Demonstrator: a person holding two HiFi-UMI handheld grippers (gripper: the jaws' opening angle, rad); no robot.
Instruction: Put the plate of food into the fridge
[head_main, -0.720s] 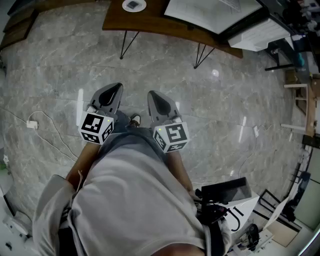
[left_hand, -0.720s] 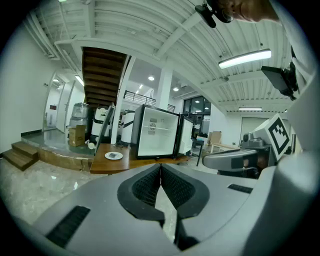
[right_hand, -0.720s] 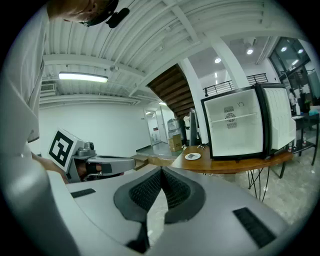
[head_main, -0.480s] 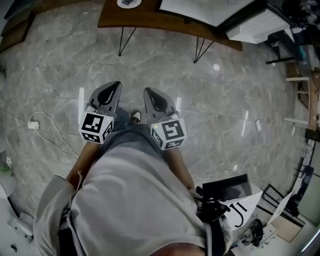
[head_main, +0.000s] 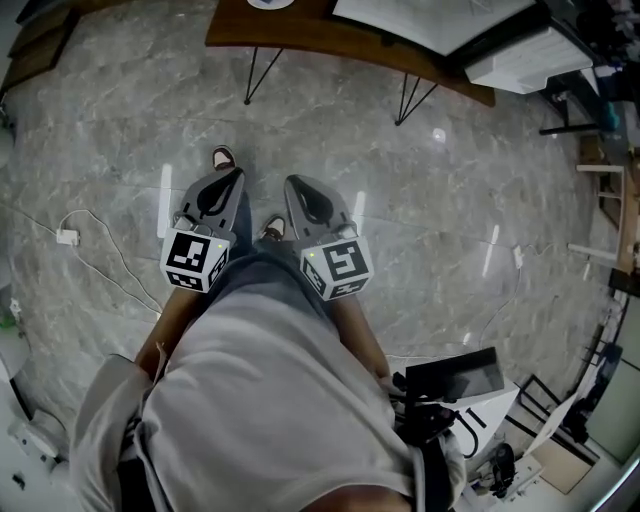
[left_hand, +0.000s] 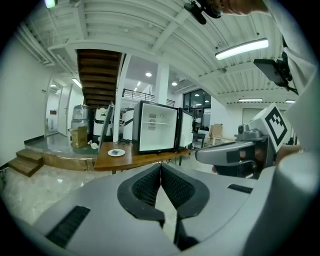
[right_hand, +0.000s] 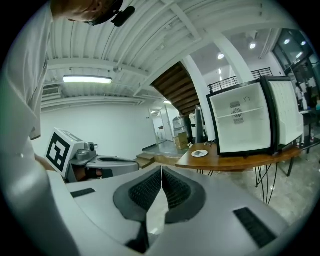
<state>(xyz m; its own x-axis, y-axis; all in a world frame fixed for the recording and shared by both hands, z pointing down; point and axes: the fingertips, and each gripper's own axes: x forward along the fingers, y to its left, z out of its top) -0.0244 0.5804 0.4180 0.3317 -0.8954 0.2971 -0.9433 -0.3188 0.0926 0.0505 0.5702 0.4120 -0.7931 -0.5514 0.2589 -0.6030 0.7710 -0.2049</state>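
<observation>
Head view has the left gripper (head_main: 233, 178) and right gripper (head_main: 297, 188) carried side by side in front of the person. Both have their fingers pressed together on nothing, probably because the plate (left_hand: 116, 152) of food is well ahead on the bench (left_hand: 145, 159), just left of the fridge (left_hand: 157, 126), whose door appears open. Bare marble floor (head_main: 450, 230) lies between. A cable (head_main: 67, 238) trails at the left, clear of a straight path to the bench edge.

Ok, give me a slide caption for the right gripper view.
Right gripper, shut and empty, faces the fridge and plate on the wooden table.
</observation>
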